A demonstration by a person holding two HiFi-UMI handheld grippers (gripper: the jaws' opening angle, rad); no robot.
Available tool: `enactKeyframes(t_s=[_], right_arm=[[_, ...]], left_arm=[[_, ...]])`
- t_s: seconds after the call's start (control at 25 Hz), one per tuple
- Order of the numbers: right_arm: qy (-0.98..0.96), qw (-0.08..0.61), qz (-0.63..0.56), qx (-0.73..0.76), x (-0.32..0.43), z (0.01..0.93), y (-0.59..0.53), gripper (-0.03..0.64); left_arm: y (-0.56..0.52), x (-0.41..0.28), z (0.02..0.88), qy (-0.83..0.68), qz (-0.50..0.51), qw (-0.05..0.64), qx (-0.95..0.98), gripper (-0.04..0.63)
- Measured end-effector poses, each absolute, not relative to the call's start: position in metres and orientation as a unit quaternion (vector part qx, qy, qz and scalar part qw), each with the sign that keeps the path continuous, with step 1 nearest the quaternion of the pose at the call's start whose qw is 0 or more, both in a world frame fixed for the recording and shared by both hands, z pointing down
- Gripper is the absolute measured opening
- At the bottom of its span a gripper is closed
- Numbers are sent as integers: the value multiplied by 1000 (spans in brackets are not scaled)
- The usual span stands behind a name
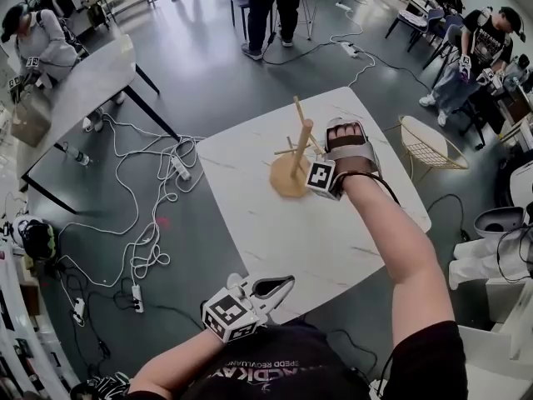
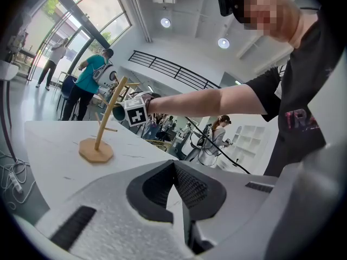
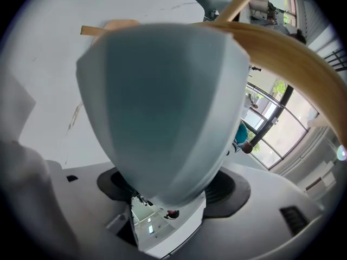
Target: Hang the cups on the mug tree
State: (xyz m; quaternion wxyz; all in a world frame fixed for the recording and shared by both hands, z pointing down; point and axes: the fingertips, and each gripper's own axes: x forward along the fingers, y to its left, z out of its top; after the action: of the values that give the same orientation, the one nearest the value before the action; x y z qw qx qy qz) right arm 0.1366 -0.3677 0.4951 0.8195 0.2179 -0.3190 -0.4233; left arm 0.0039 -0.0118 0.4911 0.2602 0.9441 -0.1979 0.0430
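- Wooden mug tree (image 1: 297, 158) is seen standing upright on its flat base near the far side of a white marble-patterned table (image 1: 333, 240); its pegs are angled upward from the stem.
- No cup is seen hanging on any peg that shows in the head view.
- One pale blue-grey cup (image 3: 162, 107) is clamped between the jaws of the right gripper (image 3: 168, 196); its narrow end is seated at the jaws and its wider body fills most of the right gripper view.
- In that view the cup is held just beside a wooden part of the tree (image 3: 287, 53), which crosses the upper right as a blurred band; whether the two are touching cannot be told.
- From the head view, the right gripper (image 1: 341, 136) is placed directly to the right of the tree's stem, at the height of the pegs, with the arm stretched out over the table.
- The left gripper (image 1: 279, 286) is held low at the table's near edge, well apart from the tree.
- Its jaws (image 2: 176, 191) are brought together with nothing between them.
- White cables (image 1: 150, 215) are strewn on the grey floor to the left of the table.
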Motion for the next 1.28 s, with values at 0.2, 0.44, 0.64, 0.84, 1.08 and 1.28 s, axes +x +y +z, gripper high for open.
enactKeyframes(t_s=[0.2, 0.44, 0.64, 0.84, 1.08, 1.28], right_arm=[[-324, 821, -421, 207, 133, 521, -370, 334], [-320, 826, -414, 208, 133, 522, -368, 334], [-324, 827, -409, 210, 135, 525, -368, 334], [-346, 816, -406, 222, 135, 517, -368, 336], [-370, 801, -410, 231, 130, 508, -362, 336], [-382, 796, -406, 237, 132, 505, -358, 336]], left_arm=[[-11, -2, 492, -198, 40, 261, 944, -6], [-10, -6, 491, -200, 38, 262, 943, -6], [-10, -7, 492, -199, 37, 262, 943, -6], [-9, -6, 491, -198, 38, 261, 944, -6], [-6, -2, 488, -191, 38, 258, 946, -6], [-2, 1, 484, -185, 40, 256, 948, -6]])
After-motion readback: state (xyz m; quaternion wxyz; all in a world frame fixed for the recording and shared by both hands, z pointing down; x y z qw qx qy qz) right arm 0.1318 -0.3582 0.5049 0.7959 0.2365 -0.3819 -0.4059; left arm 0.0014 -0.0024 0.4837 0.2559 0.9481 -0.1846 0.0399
